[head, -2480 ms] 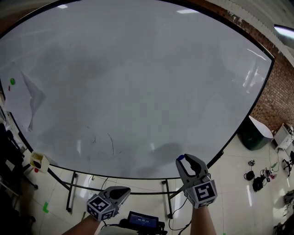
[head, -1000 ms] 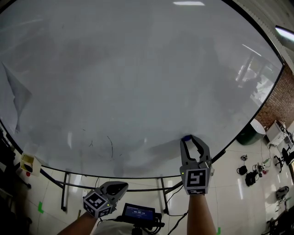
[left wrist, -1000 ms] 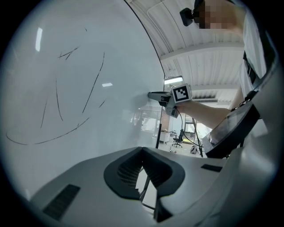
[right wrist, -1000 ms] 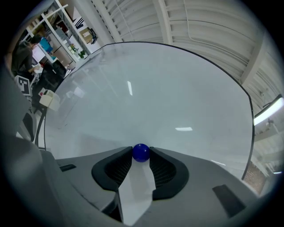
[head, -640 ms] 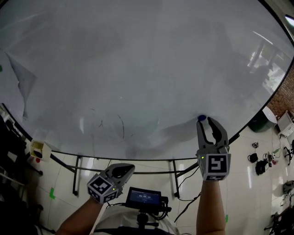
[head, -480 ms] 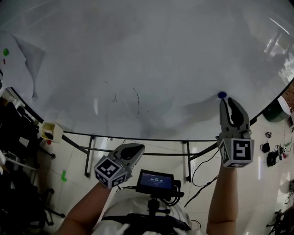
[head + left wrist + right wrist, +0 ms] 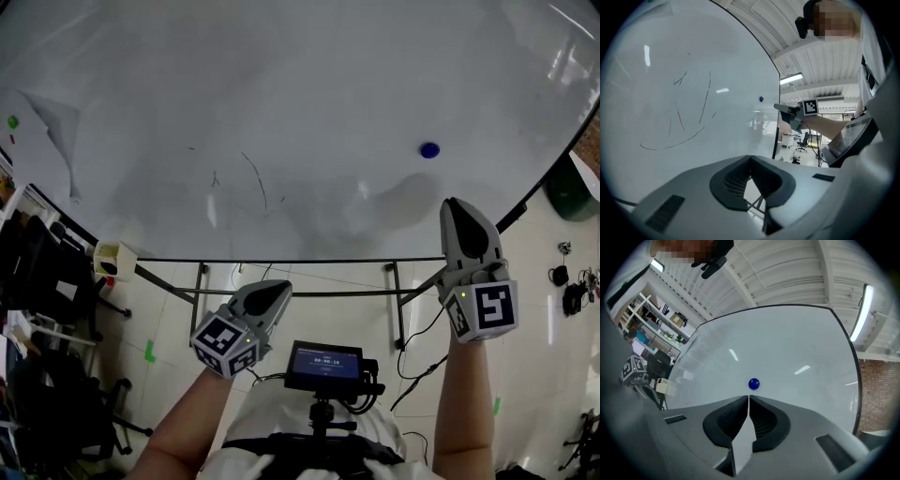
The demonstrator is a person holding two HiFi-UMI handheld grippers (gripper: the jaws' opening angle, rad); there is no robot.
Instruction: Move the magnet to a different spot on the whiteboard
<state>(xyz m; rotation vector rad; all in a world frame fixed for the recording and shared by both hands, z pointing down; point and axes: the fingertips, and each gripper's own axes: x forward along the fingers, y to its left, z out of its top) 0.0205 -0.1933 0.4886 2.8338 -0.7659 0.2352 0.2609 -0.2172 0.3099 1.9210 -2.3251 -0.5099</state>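
A small blue round magnet sticks to the whiteboard at its lower right, and it shows in the left gripper view and straight ahead in the right gripper view. My right gripper hangs below the magnet, apart from it. Its jaws have just been closing and now meet with nothing between them. My left gripper is held low in front of the board's bottom edge, shut and empty.
Thin pen strokes mark the board's lower middle. A paper sheet with a green magnet hangs at the left edge. A small box, a chest-mounted screen, chairs at left and a dark bin are nearby.
The right gripper, whose tips were at the magnet on the board, has drawn back and down and closed its jaws. The magnet stays on the board. The left gripper shifted slightly.
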